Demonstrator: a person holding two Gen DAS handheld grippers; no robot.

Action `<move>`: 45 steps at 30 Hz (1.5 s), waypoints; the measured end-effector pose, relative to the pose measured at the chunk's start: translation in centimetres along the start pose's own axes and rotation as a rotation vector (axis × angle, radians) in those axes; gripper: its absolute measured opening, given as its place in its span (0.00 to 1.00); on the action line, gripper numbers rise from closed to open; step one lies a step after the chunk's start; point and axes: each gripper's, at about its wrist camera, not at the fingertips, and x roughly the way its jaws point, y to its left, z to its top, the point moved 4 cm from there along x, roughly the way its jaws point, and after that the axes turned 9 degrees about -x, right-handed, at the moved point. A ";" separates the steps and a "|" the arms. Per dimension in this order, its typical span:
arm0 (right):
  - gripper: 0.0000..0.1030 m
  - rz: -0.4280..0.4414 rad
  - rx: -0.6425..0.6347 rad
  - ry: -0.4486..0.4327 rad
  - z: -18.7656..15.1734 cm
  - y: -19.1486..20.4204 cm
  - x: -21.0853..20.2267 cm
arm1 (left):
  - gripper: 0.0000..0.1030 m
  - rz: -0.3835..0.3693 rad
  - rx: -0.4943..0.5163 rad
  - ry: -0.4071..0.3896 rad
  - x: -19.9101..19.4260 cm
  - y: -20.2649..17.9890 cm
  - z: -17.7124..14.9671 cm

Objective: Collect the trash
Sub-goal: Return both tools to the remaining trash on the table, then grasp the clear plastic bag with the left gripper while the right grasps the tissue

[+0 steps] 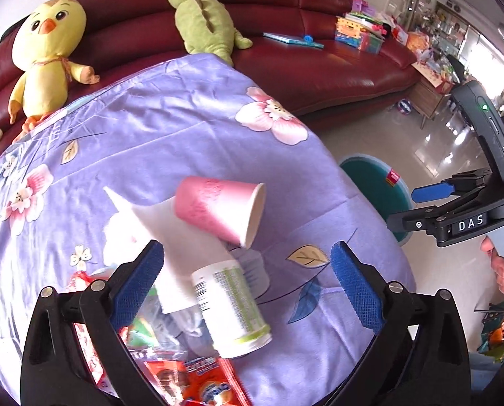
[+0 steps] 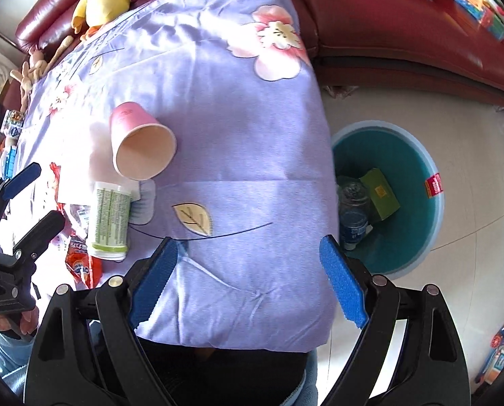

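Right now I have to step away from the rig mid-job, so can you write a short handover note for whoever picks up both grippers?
Left gripper: jaws open, nothing held, above the bottle and paper sheet.
Right gripper: jaws open, empty, over the near edge of the purple cloth.
On the cloth: pink cup on its side, white bottle with green label lying flat, white paper, snack wrappers.
Done: a green box and a clear bottle lie in the teal bin on the floor beside the table.
Left: cup, bottle, paper and wrappers still go in the bin.
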 end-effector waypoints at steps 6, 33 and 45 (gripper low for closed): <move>0.80 0.007 -0.092 0.011 1.8 6.3 0.7 | 0.96 0.054 -0.064 -0.013 -1.7 7.0 -1.4; 0.21 0.090 -0.195 0.055 10.8 19.0 10.3 | 0.96 0.100 -0.269 0.057 1.3 20.9 -4.1; 0.05 0.112 -0.294 -0.005 10.0 20.0 6.4 | 0.96 0.069 -0.237 0.044 1.6 18.9 -2.5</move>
